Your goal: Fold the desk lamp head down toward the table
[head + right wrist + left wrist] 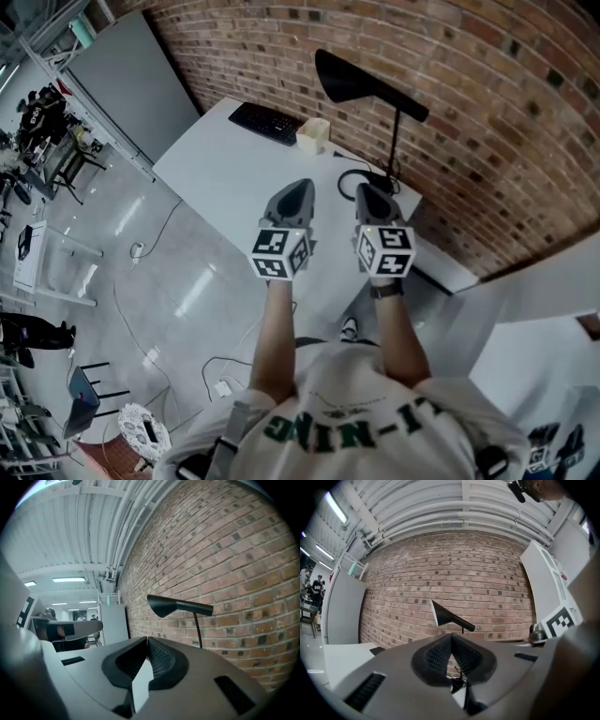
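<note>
Both closed on nothing: left gripper [298, 186], right gripper [367, 191]. Ahead, the desk lamp [349, 80] stands on the white table [216, 169] by the brick wall [469, 141]. Its head looks light and rigid, hinge probably stiff, so I'd pinch the tube end.

A red brick wall [487, 112] runs behind a white tabletop [220, 173]. A grey partition [131, 80] stands at its far end. The pale floor [159, 281] is glossy. Strip lights [69, 579] glow under a ribbed white ceiling [440, 503].
</note>
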The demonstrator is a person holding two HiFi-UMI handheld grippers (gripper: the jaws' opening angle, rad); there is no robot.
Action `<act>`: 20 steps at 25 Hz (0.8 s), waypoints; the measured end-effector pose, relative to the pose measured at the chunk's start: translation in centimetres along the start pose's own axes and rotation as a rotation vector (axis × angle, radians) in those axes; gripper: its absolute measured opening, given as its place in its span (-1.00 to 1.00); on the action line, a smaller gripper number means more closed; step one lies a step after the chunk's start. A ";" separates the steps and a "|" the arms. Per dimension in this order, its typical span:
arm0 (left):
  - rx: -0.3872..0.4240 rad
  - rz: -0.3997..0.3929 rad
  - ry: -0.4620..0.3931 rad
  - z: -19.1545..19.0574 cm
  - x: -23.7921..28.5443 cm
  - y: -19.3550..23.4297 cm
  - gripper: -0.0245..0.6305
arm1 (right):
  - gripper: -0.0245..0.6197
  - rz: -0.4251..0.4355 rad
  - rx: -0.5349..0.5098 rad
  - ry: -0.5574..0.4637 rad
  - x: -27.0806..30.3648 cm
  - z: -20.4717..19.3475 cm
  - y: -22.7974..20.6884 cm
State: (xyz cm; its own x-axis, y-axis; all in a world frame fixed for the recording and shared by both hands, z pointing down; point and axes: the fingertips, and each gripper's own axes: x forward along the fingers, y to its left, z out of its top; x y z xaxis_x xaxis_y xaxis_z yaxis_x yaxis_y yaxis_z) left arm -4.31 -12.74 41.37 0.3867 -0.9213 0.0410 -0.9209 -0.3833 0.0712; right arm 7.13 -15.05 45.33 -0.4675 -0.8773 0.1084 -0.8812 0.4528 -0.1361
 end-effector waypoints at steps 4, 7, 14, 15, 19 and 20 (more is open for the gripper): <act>-0.013 0.016 0.022 -0.6 2.5 0.5 -0.92 | -0.91 0.025 0.015 0.028 1.4 -0.5 -1.8; -0.040 -0.016 0.055 -0.2 4.4 1.0 -0.91 | -0.90 0.040 0.010 0.033 2.3 -0.2 -2.4; -0.020 -0.152 0.084 3.9 9.5 2.5 -0.64 | -0.90 0.032 0.014 0.032 5.6 0.6 -4.2; -0.015 -0.182 0.096 4.5 10.2 2.8 -0.62 | -0.90 0.029 0.010 0.030 6.1 0.8 -4.2; 0.020 -0.268 0.138 7.0 12.8 4.6 -0.44 | -0.90 0.022 -0.012 0.009 7.8 1.8 -3.9; 0.022 -0.285 0.144 7.6 13.5 4.9 -0.41 | -0.90 0.015 -0.012 0.002 8.2 2.1 -4.0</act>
State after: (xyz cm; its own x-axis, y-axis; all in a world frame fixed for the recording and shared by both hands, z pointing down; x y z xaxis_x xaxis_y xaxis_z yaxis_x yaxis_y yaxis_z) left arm -4.03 -27.54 34.73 0.6306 -0.7587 0.1633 -0.7749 -0.6272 0.0782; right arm 7.01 -24.40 44.66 -0.4812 -0.8699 0.1081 -0.8746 0.4681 -0.1261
